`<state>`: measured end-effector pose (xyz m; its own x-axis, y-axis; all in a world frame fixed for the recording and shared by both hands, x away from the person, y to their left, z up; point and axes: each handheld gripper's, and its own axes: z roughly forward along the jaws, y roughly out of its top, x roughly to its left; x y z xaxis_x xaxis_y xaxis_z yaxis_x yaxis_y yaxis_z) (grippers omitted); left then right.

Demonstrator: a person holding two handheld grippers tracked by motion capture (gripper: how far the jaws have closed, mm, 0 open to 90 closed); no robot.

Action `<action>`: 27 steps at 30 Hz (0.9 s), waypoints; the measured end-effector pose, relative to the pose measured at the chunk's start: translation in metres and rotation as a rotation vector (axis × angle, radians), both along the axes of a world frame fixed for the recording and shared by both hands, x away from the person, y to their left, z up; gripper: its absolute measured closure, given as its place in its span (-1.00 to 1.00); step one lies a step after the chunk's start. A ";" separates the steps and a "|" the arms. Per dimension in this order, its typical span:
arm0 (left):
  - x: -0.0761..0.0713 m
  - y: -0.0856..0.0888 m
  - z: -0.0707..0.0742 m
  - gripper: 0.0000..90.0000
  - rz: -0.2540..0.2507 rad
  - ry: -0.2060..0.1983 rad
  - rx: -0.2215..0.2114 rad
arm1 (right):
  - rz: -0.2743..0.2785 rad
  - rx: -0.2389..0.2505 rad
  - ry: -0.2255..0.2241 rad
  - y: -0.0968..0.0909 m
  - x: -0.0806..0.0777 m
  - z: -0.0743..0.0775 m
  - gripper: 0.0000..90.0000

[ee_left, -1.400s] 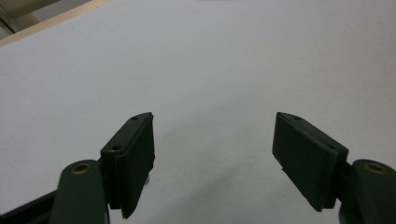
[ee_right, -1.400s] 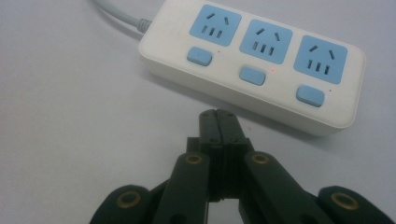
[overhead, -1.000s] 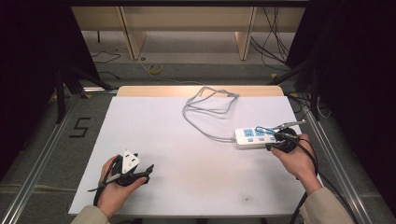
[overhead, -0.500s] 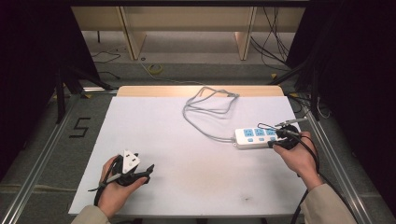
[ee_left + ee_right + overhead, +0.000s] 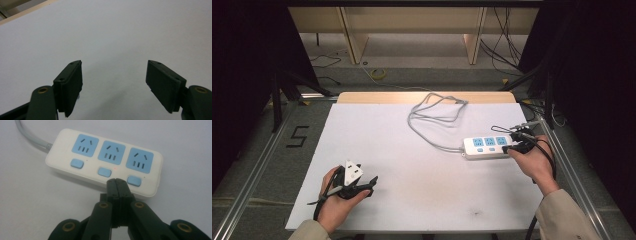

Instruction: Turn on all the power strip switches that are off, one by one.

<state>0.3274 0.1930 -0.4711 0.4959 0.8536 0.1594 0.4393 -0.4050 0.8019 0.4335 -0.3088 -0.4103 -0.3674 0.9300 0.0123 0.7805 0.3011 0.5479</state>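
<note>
Power strip [image 5: 490, 147] on white tabletop [image 5: 392, 150]

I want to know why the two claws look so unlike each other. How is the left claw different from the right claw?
The left claw has its jaws spread wide apart with nothing between them; the right claw has its jaws pressed shut together. The left claw sits over bare white table; the right claw's tip is at the edge of the white power strip, between two of its blue buttons. Both have black jaws and are each held in one hand.

High view overhead, facing forward-down; right gripper view close, sharing power strip [image 5: 490, 147] [image 5: 105, 160].
</note>
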 end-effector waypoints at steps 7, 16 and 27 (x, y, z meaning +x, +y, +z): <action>0.000 0.000 0.000 -0.34 0.000 0.000 0.000 | -0.009 -0.001 0.009 -0.001 0.008 0.000 1.00; 0.000 0.000 0.000 -0.34 0.000 0.000 -0.001 | 0.007 -0.005 0.016 0.009 0.016 0.000 1.00; 0.000 0.000 0.001 -0.34 -0.001 -0.001 0.003 | 0.029 -0.007 0.027 0.024 0.025 0.001 1.00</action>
<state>0.3273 0.1930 -0.4704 0.4969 0.8525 0.1624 0.4381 -0.4080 0.8010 0.4581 -0.2851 -0.4095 -0.3939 0.9190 0.0166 0.7860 0.3274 0.5244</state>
